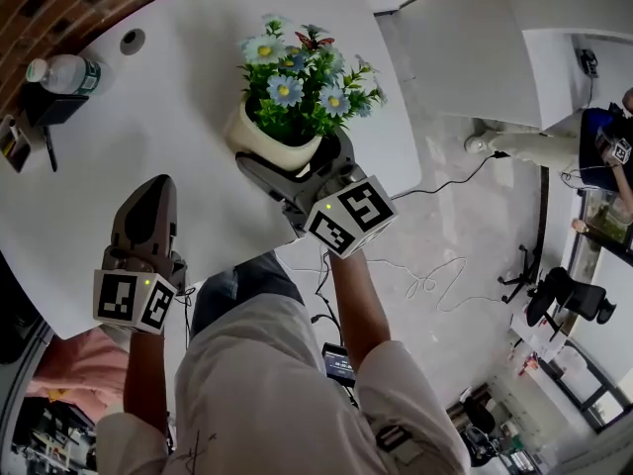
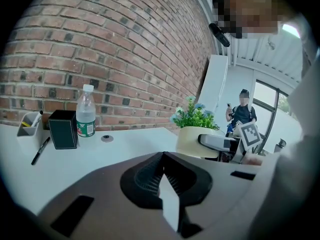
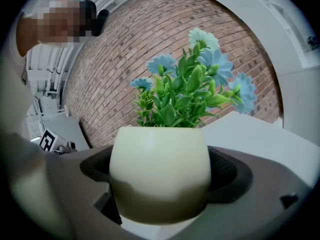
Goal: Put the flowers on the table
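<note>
A cream round pot (image 1: 265, 142) of blue flowers (image 1: 297, 79) stands upright at the right edge of the white table (image 1: 178, 77). My right gripper (image 1: 295, 166) is shut on the pot, one jaw on each side of its belly. In the right gripper view the pot (image 3: 159, 166) fills the gap between the jaws, with the flowers (image 3: 192, 89) above it. Whether its base touches the tabletop I cannot tell. My left gripper (image 1: 156, 194) is shut and holds nothing, low over the table's near edge. The left gripper view also shows the pot (image 2: 191, 140).
At the table's far left are a water bottle (image 1: 63, 73), a black box (image 2: 62, 129), a pen holder (image 2: 28, 125) and a pen (image 2: 40, 150). A cable port (image 1: 132, 40) sits in the tabletop. Cables (image 1: 425, 280) lie on the floor; another person (image 1: 611, 137) stands at the right.
</note>
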The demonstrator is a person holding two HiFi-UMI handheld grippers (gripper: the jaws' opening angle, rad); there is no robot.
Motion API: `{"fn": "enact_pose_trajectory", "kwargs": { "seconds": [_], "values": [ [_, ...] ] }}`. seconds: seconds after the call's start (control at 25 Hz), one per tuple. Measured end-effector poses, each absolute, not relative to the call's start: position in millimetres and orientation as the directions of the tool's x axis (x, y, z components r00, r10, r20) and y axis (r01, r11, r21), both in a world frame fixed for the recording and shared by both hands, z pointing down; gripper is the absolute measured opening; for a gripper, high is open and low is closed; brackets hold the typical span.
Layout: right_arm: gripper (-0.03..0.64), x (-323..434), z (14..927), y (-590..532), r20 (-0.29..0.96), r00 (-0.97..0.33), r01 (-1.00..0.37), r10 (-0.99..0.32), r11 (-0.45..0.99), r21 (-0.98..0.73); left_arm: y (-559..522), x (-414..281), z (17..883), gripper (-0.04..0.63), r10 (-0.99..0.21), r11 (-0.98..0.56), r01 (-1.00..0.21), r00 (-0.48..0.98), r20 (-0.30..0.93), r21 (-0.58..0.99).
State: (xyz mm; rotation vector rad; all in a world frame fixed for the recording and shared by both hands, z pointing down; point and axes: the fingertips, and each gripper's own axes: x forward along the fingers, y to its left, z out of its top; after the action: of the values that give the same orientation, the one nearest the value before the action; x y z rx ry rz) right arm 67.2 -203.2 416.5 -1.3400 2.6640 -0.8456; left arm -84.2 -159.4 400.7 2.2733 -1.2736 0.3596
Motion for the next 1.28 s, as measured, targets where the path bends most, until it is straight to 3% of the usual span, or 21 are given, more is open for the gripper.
{"fn": "enact_pose_trajectory", "kwargs": {
  "seconds": [1.0,1.28],
  "values": [
    [0.529,52,471,-248,0.325,-0.647,-0.757,-0.69,0.527,-0.387,-164,-61,437,0.006,-0.692,-0.413,-0.858,0.514,0.508,0.305],
    [0.529,47,490,-258,0.382,-0.587,-0.809,-0.714,0.5,-0.308,-161,-72,448,0.006,-0.688,-0.388,-0.864,0.504,0.522,0.322]
  ]
}}
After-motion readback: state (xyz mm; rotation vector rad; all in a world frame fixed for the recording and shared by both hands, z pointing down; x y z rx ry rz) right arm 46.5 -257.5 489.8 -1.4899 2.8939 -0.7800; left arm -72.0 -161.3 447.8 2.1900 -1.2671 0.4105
